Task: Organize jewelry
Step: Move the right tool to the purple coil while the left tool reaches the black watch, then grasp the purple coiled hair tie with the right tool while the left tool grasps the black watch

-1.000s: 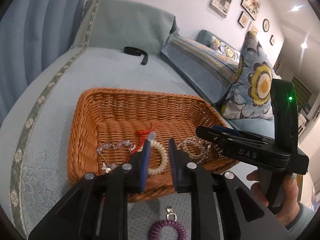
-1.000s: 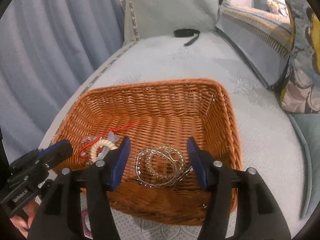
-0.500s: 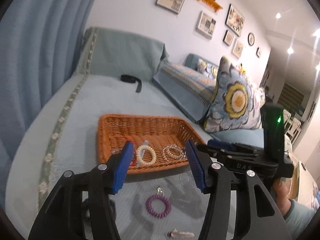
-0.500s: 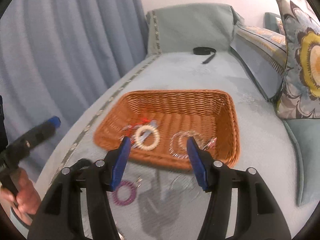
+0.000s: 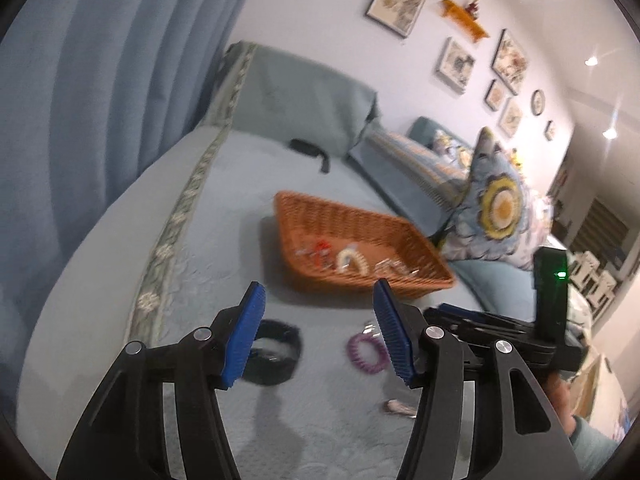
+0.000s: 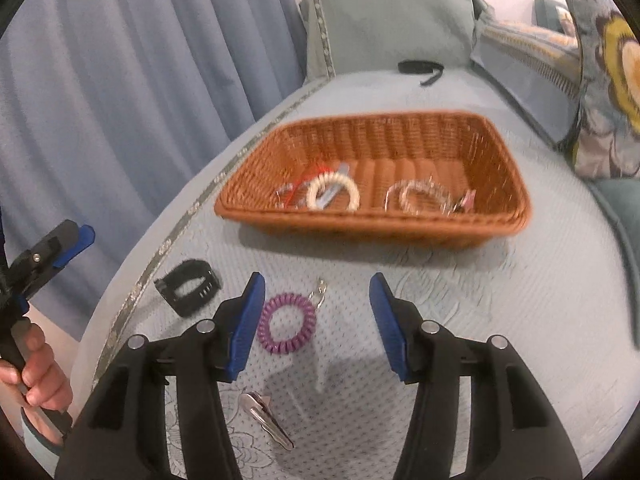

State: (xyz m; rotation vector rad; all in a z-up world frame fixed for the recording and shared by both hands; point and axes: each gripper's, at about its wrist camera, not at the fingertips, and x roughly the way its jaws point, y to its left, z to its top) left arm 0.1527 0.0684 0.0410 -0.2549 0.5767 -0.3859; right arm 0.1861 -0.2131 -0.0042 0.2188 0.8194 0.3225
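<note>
Jewelry is split between the quilted blue-grey bedspread (image 6: 500, 300) and the wicker basket (image 6: 400, 136) further up it. Nearest the right wrist camera, a silver hair clip (image 6: 266, 420) lies flat on the bedspread, just under the right gripper (image 6: 316, 320), whose blue-padded jaws stand wide apart with nothing between them. Right beyond that, between those jaws, sits the purple coil bracelet (image 6: 286, 324), a small metal clasp at its far side, resting on the cover and touching neither pad. Off toward the left edge of the bedspread lies a black band (image 6: 188, 286), close to the embroidered trim. The left gripper (image 5: 318, 334) hangs above this same patch, jaws also spread wide and empty; in its own view the black band peeks out beside its left pad and the purple coil beside its right one. The picture is motion-blurred there.

Further up, the basket sits well apart from those loose pieces. Inside it, along the near wall: a cream beaded bracelet (image 6: 332, 194) with something red (image 6: 316, 170) tangled just behind it, and to the right a clear crystal bracelet (image 6: 420, 196). Way up at the far edge, by the upright cushion (image 6: 392, 28), lies a black strap (image 6: 420, 68). A floral pillow (image 6: 608, 72) leans at the right.
</note>
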